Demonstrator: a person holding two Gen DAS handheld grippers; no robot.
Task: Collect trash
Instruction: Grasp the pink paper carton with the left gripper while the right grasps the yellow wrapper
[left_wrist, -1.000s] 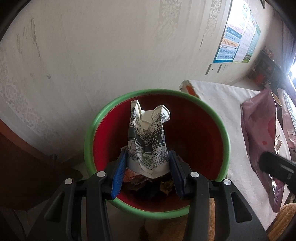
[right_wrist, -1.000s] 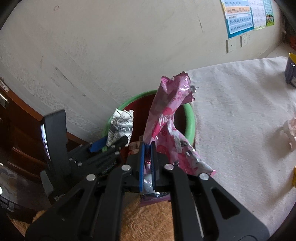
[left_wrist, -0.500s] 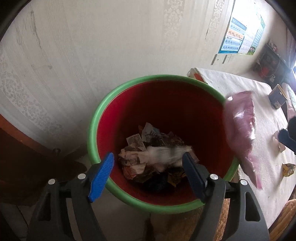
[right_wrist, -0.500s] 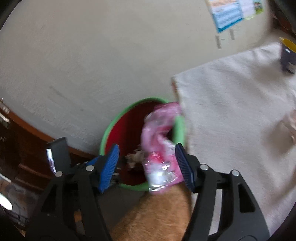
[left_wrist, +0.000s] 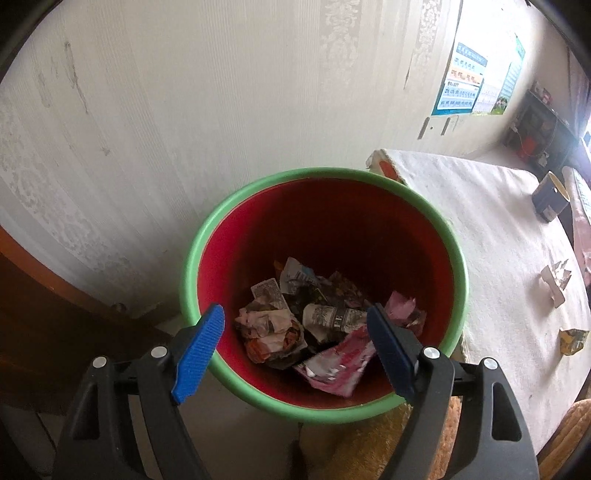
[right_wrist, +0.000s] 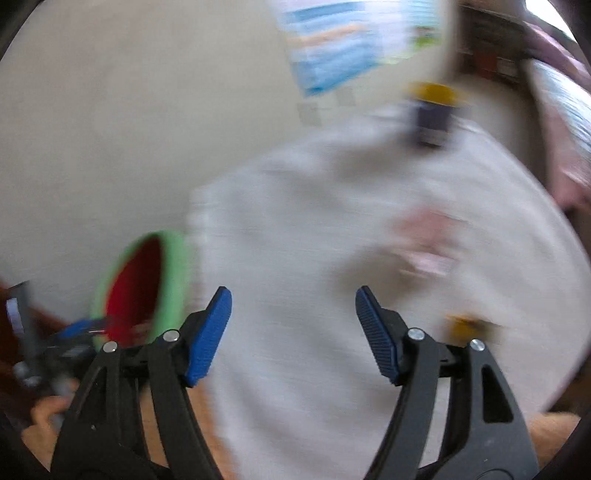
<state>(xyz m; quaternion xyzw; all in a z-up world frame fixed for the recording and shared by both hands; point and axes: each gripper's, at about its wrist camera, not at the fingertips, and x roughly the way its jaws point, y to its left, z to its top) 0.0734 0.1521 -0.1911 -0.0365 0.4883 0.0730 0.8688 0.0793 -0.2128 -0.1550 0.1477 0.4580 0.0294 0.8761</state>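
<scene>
A red bin with a green rim (left_wrist: 325, 173) stands against the wall beside a white-covered table. Inside lie crumpled papers, the black-and-white printed wrapper (left_wrist: 334, 317) and the pink wrapper (left_wrist: 338, 363). My left gripper (left_wrist: 295, 343) hangs open over the bin's near rim, nothing between its blue pads. In the blurred right wrist view, my right gripper (right_wrist: 293, 328) is over the white tablecloth (right_wrist: 314, 229), jaws opening and empty; the bin (right_wrist: 173, 273) sits at its left. On the cloth lie a pale pink scrap (right_wrist: 430, 240) and a small yellow scrap (right_wrist: 463, 326).
A dark blue cup with a yellow rim (left_wrist: 548, 195) stands far back on the table. A folded white scrap (left_wrist: 556, 284) and a yellow wrapper (left_wrist: 572, 339) lie on the cloth. Dark wooden furniture (left_wrist: 33, 317) stands left of the bin. Posters (left_wrist: 461, 86) hang on the wall.
The left gripper opened and the printed wrapper fell into the bin. The right gripper opened, dropped the pink wrapper into the bin, then swung right over the table.
</scene>
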